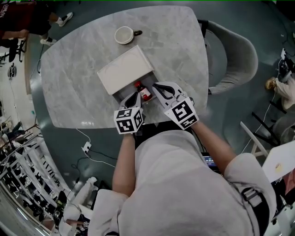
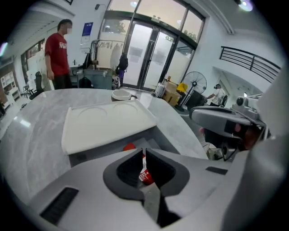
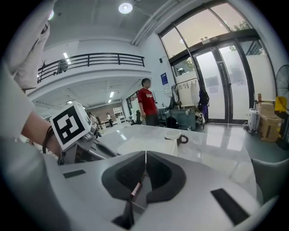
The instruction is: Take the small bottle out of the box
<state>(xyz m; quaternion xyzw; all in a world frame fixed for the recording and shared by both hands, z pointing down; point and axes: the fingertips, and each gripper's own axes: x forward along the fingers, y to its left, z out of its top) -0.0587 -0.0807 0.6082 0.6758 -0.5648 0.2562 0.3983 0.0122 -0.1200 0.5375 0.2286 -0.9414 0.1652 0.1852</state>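
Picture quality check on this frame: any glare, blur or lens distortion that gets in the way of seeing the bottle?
Head view: heavy fisheye bending at the edges, even light, small bottle clear in the box. Left gripper view: glass doors blown out, left gripper soft up close, hiding most of the bottle. Right gripper view: ceiling lamp flares, table shows bright reflections.

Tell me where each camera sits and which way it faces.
Head view: on the person's head, looking steeply down at the table, box and small bottle; shows both forearms, left tongs and right tongs.
Left gripper view: rides the left tongs, looking along their shut jaws over the box toward glass doors; right tongs at right.
Right gripper view: rides the right tongs, looking along shut jaws across the table; left forearm and marker cube at left.
Shared: all see the box and the cup.
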